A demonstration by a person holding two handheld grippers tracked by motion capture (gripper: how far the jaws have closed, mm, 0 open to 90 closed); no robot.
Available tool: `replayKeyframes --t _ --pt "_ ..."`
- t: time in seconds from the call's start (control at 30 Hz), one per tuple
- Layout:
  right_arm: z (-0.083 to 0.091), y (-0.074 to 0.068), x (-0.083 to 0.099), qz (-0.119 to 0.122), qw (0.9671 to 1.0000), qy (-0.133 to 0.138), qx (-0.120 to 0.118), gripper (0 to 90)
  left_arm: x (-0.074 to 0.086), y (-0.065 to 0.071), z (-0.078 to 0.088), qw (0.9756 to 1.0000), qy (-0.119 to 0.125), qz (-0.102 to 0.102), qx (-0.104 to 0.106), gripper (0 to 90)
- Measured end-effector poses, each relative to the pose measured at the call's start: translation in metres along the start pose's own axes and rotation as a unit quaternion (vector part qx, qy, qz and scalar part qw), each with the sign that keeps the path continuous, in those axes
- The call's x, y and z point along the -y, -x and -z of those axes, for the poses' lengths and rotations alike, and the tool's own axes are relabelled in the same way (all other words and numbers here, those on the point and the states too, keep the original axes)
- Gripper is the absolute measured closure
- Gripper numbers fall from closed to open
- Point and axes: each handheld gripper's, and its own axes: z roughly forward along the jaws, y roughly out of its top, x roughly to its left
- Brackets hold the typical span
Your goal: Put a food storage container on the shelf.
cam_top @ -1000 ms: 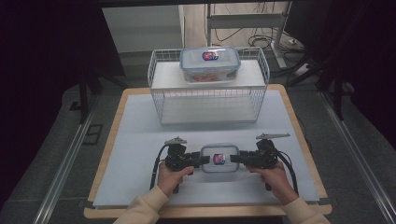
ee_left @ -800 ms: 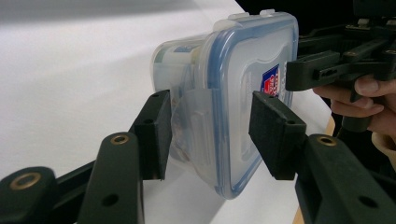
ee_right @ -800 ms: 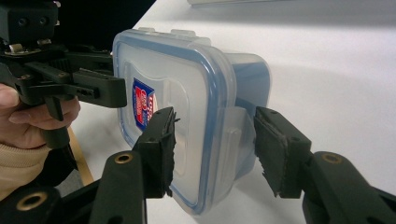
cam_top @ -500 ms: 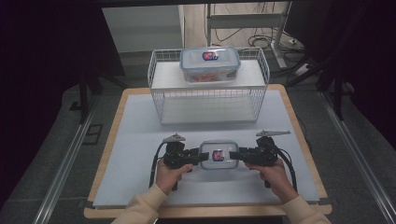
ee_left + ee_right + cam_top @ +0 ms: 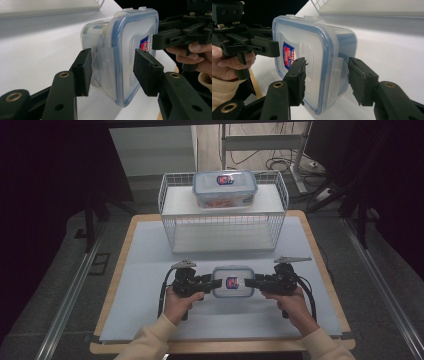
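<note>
Clear plastic rectangular container with a blue-rimmed lid sits near the front edge of the white table, about midway between its left and right edges. Left gripper pinches the container's left end, one pad on the lid, one under the base (side latch between them). Right gripper clamps the right end likewise. Second, similar container rests on the white wire basket at the back edge.

Clear plastic container, blue-rimmed lid clipped on, red-blue label; level, near centre of table.
</note>
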Motion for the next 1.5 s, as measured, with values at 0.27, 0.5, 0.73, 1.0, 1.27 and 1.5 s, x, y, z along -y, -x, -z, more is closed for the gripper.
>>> replayKeyframes --t 0.27,0.5,0.73,1.0,1.27,1.5 --pt "0.004 -0.005 -0.017 0.014 0.9998 0.011 0.000 49.7 -0.017 0.003 0.009 0.9999 0.012 -0.008 -0.004 50.7" --pt "0.005 -0.012 -0.034 0.025 0.9995 0.019 -0.005 49.7 -0.032 0.004 0.019 0.9996 0.024 -0.012 -0.007 51.0" --pt "0.008 -0.017 -0.054 0.037 0.9991 0.022 -0.003 49.6 -0.048 0.005 0.026 0.9993 0.033 -0.018 -0.009 51.0" --pt "0.014 -0.025 -0.087 0.053 0.9979 0.037 -0.005 49.6 -0.081 0.010 0.039 0.9978 0.053 -0.037 -0.015 51.1" --pt "0.024 -0.034 -0.117 0.070 0.9961 0.053 -0.004 49.6 -0.108 0.015 0.050 0.9963 0.071 -0.045 -0.016 51.1" --pt "0.029 -0.038 -0.133 0.081 0.9948 0.062 0.000 49.6 -0.124 0.017 0.053 0.9955 0.081 -0.047 -0.015 51.0"
